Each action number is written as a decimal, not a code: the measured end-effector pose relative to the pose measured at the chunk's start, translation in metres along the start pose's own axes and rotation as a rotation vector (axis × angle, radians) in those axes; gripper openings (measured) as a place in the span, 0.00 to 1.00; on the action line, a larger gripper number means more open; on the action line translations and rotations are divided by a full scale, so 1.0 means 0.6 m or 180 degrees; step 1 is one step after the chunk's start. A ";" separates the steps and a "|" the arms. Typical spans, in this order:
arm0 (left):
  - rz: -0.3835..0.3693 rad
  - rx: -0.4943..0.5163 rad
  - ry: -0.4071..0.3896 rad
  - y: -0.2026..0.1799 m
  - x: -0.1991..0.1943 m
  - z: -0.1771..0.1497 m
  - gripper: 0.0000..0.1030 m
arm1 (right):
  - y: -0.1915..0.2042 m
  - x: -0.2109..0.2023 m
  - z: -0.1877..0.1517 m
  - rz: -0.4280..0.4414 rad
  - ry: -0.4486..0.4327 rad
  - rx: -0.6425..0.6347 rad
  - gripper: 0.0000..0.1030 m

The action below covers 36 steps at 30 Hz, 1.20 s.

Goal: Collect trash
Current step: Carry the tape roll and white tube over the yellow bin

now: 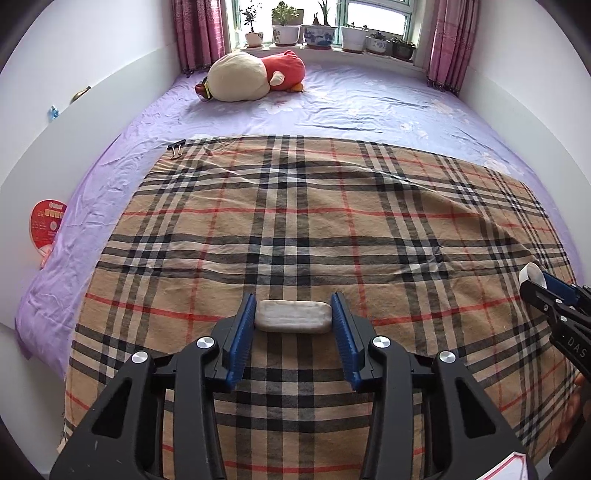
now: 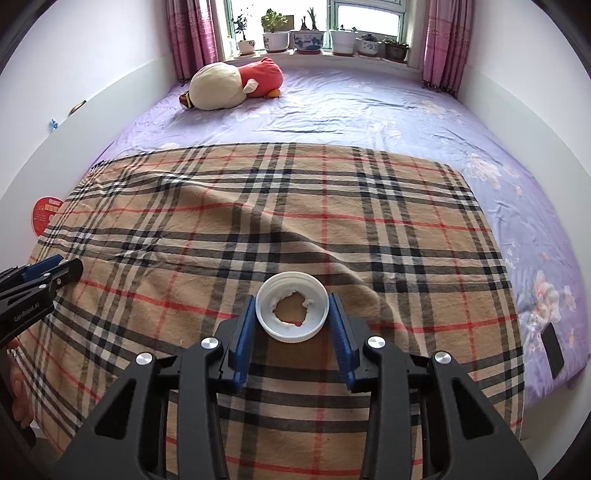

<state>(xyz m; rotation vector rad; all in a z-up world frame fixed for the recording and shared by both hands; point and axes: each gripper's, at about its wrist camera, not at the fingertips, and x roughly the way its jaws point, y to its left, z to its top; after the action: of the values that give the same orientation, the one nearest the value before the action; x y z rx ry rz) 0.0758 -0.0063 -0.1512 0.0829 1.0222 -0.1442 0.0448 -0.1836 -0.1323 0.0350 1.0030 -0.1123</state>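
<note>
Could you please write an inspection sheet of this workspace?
Surface: tan plaid cloth spread over purple bed sheet.
Job's things: white flattened wad; white round plastic lid with a torn hole.
Clutter: black binder clip, black phone, red round fan.
Grippers: left gripper shut on the wad; right gripper shut on the lid.
Cables: nothing seen.
Surroundings: plush toy, potted plants, pink curtains.
</note>
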 end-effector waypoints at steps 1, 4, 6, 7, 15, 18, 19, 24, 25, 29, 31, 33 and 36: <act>-0.0016 0.0005 0.0009 0.002 0.000 0.000 0.40 | 0.001 0.000 0.000 -0.0005 0.0006 -0.0008 0.39; -0.0045 0.0025 0.0031 0.007 0.000 0.000 0.40 | 0.003 -0.001 0.000 -0.0016 0.0019 -0.0018 0.39; -0.0044 0.0082 0.0048 0.007 0.001 0.001 0.40 | 0.003 -0.002 0.001 -0.0006 0.0037 -0.0005 0.39; -0.0054 0.0118 0.0055 0.006 -0.001 0.002 0.40 | 0.002 -0.003 0.001 0.0003 0.0054 0.0000 0.39; -0.0255 0.0479 0.0018 -0.023 -0.046 0.015 0.40 | -0.006 -0.054 -0.026 0.0076 0.0047 0.0140 0.39; -0.0354 0.0703 -0.0009 -0.046 -0.068 0.014 0.40 | -0.015 -0.086 -0.046 0.0092 0.0004 0.0253 0.39; -0.0405 0.0825 -0.0025 -0.059 -0.078 0.012 0.40 | -0.019 -0.094 -0.052 0.0089 -0.0005 0.0286 0.39; -0.0682 0.1303 -0.0029 -0.132 -0.110 -0.009 0.40 | -0.048 -0.153 -0.100 0.0010 -0.0054 0.0517 0.39; -0.0750 0.1402 -0.0020 -0.149 -0.116 -0.014 0.40 | -0.056 -0.167 -0.113 -0.0018 -0.0065 0.0575 0.39; -0.0989 0.1770 0.0009 -0.218 -0.133 -0.043 0.40 | -0.087 -0.213 -0.161 -0.0183 -0.0118 0.0780 0.39; -0.1150 0.2024 0.0007 -0.262 -0.147 -0.065 0.40 | -0.110 -0.240 -0.193 -0.0271 -0.0139 0.0971 0.39; -0.1281 0.2227 -0.0003 -0.298 -0.161 -0.080 0.40 | -0.135 -0.267 -0.230 -0.0383 -0.0165 0.1167 0.39; -0.1546 0.2580 -0.0027 -0.359 -0.190 -0.113 0.40 | -0.167 -0.298 -0.280 -0.0538 -0.0177 0.1428 0.39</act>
<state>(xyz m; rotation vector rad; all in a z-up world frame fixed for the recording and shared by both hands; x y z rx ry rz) -0.0741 -0.2005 -0.0891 0.5690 0.9065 -0.9976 -0.2026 -0.2553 -0.0694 0.3553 0.9083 -0.4891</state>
